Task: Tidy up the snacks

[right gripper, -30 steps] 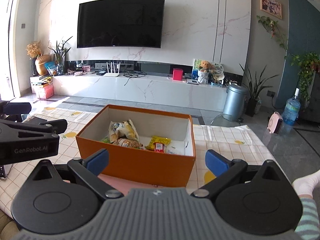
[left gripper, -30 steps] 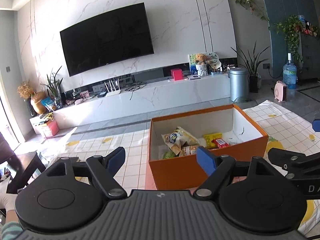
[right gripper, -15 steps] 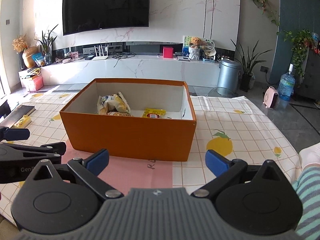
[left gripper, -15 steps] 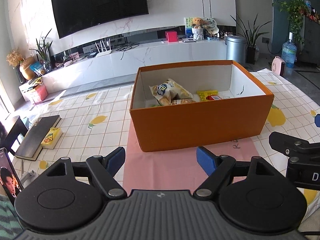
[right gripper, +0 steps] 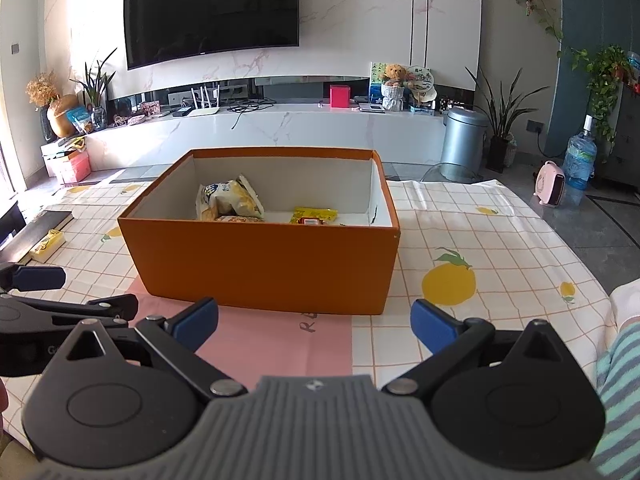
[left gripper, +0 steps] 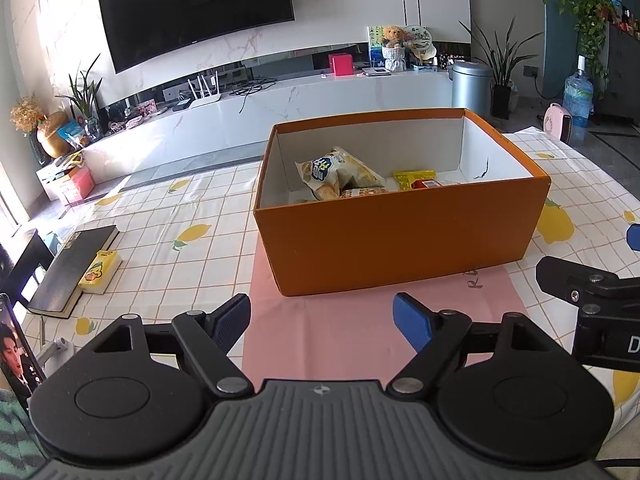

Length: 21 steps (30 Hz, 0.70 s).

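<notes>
Snack packets [left gripper: 340, 172] sit in my open orange cardboard box [left gripper: 400, 240] mid-bench; both hand-held grippers, left [left gripper: 322, 320] and right [right gripper: 314, 320], gape empty; looks nearly done.

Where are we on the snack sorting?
Done: several snack packets, a chip bag and a yellow packet among them, lie inside the orange box. In hand: nothing; the left gripper and right gripper are both open and empty, short of the box. Left: possibly the small yellow pack on the book; no other loose snacks in view.
</notes>
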Motion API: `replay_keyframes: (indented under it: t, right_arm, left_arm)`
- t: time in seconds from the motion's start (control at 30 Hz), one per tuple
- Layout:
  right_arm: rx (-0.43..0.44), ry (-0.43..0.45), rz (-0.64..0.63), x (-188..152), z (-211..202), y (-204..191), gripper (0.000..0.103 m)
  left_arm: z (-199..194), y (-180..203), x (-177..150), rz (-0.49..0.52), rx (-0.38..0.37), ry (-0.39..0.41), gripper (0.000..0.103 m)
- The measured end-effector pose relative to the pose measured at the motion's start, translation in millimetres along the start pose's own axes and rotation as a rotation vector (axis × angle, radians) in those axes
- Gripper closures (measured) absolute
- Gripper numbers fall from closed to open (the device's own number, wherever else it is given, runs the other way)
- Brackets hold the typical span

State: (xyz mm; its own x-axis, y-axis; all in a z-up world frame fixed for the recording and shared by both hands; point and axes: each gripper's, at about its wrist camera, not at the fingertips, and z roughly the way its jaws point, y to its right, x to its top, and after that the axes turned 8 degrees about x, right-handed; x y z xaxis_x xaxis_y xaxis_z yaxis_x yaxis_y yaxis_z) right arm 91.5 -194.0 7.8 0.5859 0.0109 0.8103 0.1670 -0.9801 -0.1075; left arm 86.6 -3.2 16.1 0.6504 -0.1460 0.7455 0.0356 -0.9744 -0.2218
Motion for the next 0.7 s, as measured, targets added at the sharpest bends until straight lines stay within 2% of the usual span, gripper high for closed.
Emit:
replay_keyframes:
  t: [0.7]
  right_arm:
    - [0.005, 0.001, -0.006, 0.0, -1.3, -1.8, 0.004]
  left_arm:
    - [-2.3, -5.5, 4.3, -0.014, 0.004, -0.001, 0.008]
